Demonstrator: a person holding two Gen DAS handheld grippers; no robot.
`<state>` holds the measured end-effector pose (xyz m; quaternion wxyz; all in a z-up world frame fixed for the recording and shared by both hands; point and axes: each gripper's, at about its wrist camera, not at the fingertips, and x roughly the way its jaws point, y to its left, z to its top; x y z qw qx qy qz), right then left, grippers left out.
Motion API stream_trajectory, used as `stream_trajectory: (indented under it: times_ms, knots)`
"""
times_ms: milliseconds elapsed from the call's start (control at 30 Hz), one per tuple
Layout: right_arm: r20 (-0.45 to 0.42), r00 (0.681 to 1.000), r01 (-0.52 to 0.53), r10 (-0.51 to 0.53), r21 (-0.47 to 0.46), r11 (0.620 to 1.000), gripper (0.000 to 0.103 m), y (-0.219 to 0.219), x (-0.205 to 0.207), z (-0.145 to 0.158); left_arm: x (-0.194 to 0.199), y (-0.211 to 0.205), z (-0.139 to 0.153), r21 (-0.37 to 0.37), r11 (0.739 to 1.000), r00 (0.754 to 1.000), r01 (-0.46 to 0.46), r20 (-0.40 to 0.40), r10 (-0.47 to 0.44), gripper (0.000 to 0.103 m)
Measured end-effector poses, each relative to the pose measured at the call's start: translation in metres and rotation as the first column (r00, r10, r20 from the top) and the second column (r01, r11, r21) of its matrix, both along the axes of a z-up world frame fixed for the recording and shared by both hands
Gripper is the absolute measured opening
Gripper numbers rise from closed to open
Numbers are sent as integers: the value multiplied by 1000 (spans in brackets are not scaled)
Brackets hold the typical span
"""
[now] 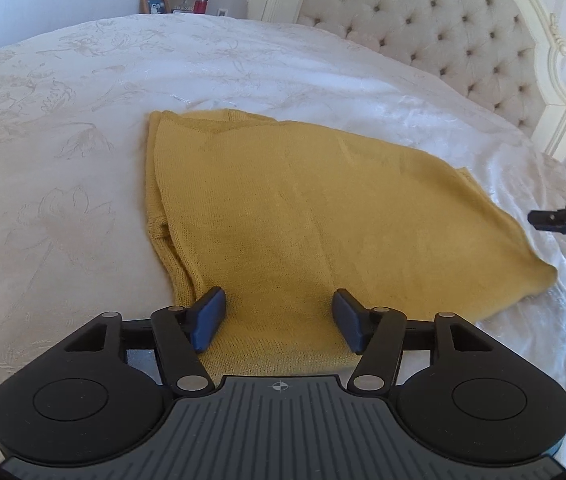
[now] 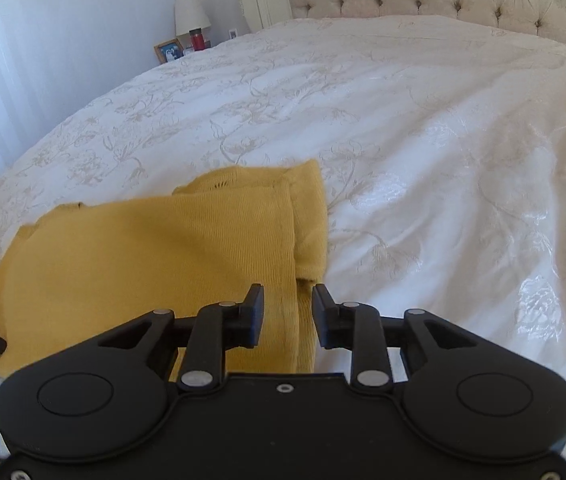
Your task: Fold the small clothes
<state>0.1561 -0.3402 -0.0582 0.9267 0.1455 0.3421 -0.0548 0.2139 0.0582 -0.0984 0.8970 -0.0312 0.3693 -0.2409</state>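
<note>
Hovering over yellow sweater [image 1: 303, 208]: left hand-held gripper [image 1: 279, 322] released; right hand-held gripper [image 2: 288, 316] released ("DAS" printed).

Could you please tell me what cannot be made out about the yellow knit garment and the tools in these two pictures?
- Yellow knit garment: near hem, left wrist view, hidden behind the left tool.
- Same garment, right wrist view: near edge covered by the right tool.
- Right tool, left wrist view: cut off by the right edge.
- Picture frame: too small to read.
- Garment type: folded, unclear.
</note>
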Motion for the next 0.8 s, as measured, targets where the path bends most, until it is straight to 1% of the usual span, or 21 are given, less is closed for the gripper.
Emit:
stream_trajectory:
  times_ms: [67, 100, 133, 200, 333, 400, 500, 567, 633, 667, 733, 800]
  knots:
    - [19, 1000, 13, -13, 5, 1000, 40, 0, 15, 6, 3, -3, 1, 6, 999, 999, 34, 4, -34, 66]
    - [25, 1000, 10, -10, 0, 1000, 40, 2, 24, 9, 3, -2, 0, -1, 999, 999, 52, 8, -52, 69]
    - [32, 999, -3, 3, -14, 1000, 40, 8, 36, 13, 4, -2, -1, -12, 998, 998, 59, 10, -59, 70]
    - [45, 999, -29, 30, -34, 999, 40, 23, 55, 17, 6, 2, -3, -44, 997, 998, 58, 5, -58, 70]
    - [79, 988, -127, 131, -60, 990, 40, 72, 98, 22, 8, 9, -4, -96, 994, 998, 60, -11, -62, 70]
    - [84, 982, -164, 171, -77, 983, 40, 96, 117, 21, 10, 13, -4, -131, 990, 998, 51, -27, -55, 70]
    - [69, 976, -199, 207, -107, 974, 40, 126, 139, 10, 13, 18, -4, -175, 984, 998, 37, -52, -47, 70]
    - [29, 975, -216, 221, -111, 970, 40, 138, 144, -4, 16, 21, -4, -202, 979, 997, 26, -68, -40, 70]
    - [-55, 971, -239, 234, -101, 966, 39, 147, 141, -22, 18, 23, -5, -220, 975, 996, 15, -81, -34, 70]
    - [-70, 968, -249, 242, -115, 962, 39, 150, 136, -28, 18, 23, -5, -226, 974, 996, 12, -84, -32, 70]
    - [-55, 964, -264, 259, -135, 955, 39, 149, 123, -28, 19, 24, -5, -232, 973, 996, 8, -88, -29, 70]
    - [-40, 964, -265, 262, -97, 959, 39, 140, 115, -22, 20, 24, -5, -231, 973, 996, 9, -87, -30, 70]
